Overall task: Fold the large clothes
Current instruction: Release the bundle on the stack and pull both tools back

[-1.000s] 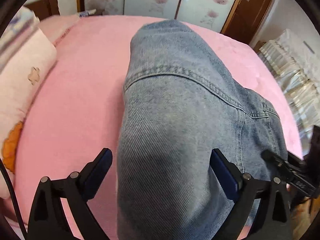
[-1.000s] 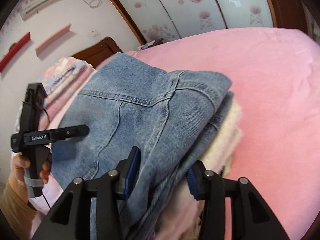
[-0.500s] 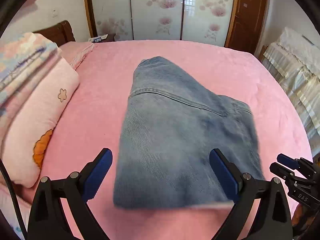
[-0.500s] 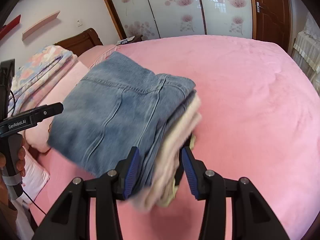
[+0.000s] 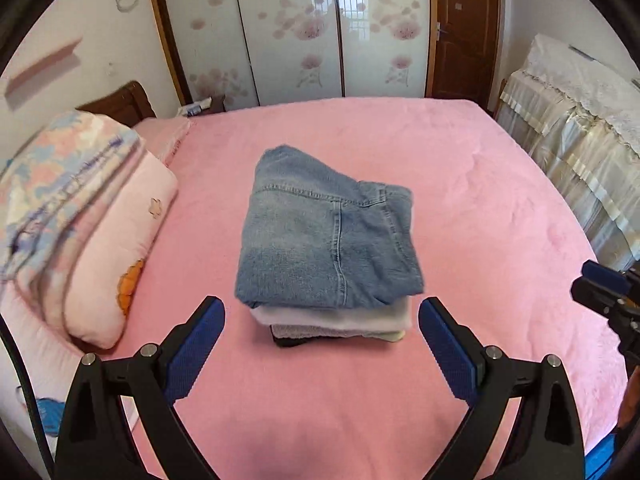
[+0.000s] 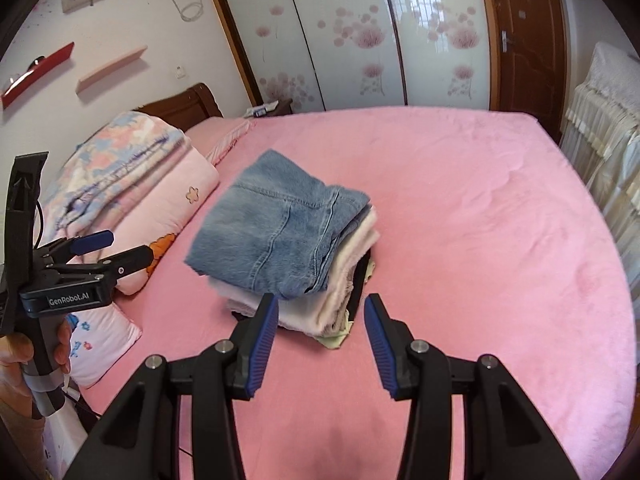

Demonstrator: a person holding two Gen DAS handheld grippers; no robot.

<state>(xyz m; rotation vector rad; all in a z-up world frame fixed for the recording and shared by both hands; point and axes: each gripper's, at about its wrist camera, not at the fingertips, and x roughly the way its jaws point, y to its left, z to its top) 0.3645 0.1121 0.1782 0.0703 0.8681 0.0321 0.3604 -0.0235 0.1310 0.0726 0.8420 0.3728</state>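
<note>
Folded blue jeans (image 5: 324, 236) lie on top of a stack of folded clothes (image 5: 336, 322) in the middle of the pink bed (image 5: 480, 208). The jeans (image 6: 276, 232) and the pale garments under them (image 6: 320, 312) also show in the right wrist view. My left gripper (image 5: 322, 338) is open and empty, just short of the stack's near edge. My right gripper (image 6: 320, 328) is open and empty, close to the stack's near corner. The left gripper also shows from the side in the right wrist view (image 6: 120, 250).
Folded quilts and pillows (image 5: 72, 216) are piled at the bed's left side. Sliding wardrobe doors (image 5: 320, 28) and a brown door (image 5: 464, 28) stand behind the bed. A lace-covered piece of furniture (image 5: 580, 128) stands on the right.
Both grippers have drawn back from the stack. The right gripper, which was around the stack's edge, has let go and opened wider. The stack now lies free on the bed.
</note>
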